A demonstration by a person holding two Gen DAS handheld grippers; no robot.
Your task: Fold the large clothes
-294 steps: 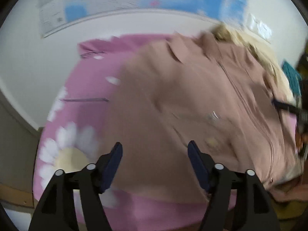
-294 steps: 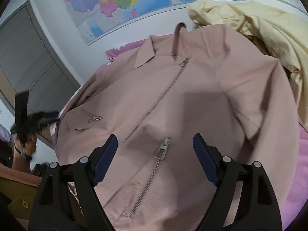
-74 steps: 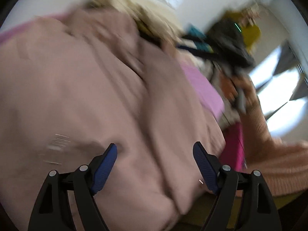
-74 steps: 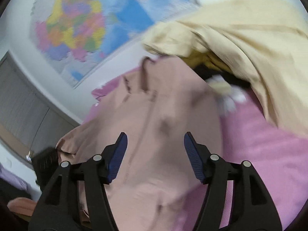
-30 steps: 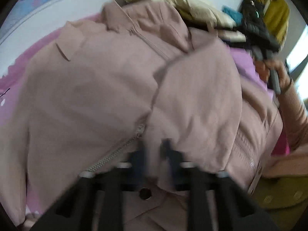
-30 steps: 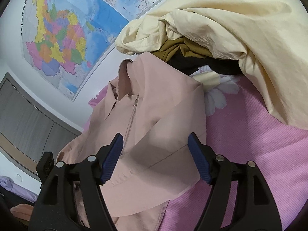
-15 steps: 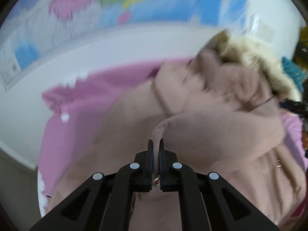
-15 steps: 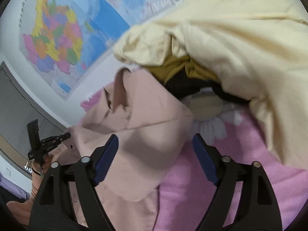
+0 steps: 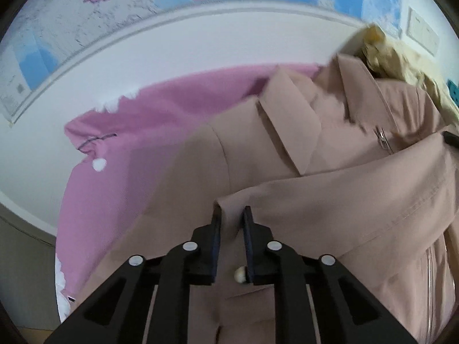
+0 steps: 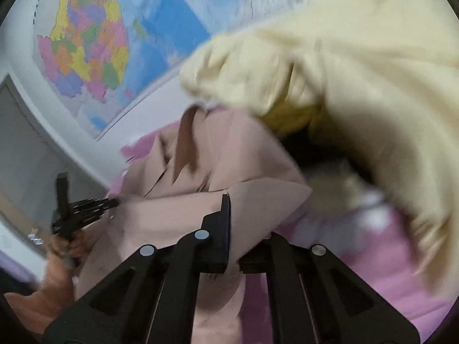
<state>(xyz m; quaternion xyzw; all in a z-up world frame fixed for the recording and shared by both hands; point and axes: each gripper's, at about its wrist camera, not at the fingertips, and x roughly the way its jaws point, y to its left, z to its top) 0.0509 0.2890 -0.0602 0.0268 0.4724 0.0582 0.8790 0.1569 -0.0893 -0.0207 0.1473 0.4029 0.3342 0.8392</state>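
A dusty-pink zip jacket [image 9: 330, 172] lies collar-up on a pink bedsheet [image 9: 137, 132]. One sleeve [image 9: 358, 200] is folded across its chest. My left gripper [image 9: 231, 215] is shut on the cuff end of that sleeve, with a pale snap button between the fingers. In the right wrist view my right gripper [image 10: 243, 209] is shut on the folded jacket edge [image 10: 258, 197] at the jacket's right side; cloth hides its right finger. The left gripper [image 10: 86, 209] and the hand holding it show at the left there.
A heap of cream and mustard clothes [image 10: 344, 86] lies at the bed's right, close to the jacket's shoulder. A wall map [image 10: 94, 51] hangs behind the bed. A grey door [image 10: 25, 149] stands at the left.
My right gripper was open half a second ago and has shut on the folded jacket edge. My left gripper stays shut on the sleeve cuff and has carried it leftward across the chest.
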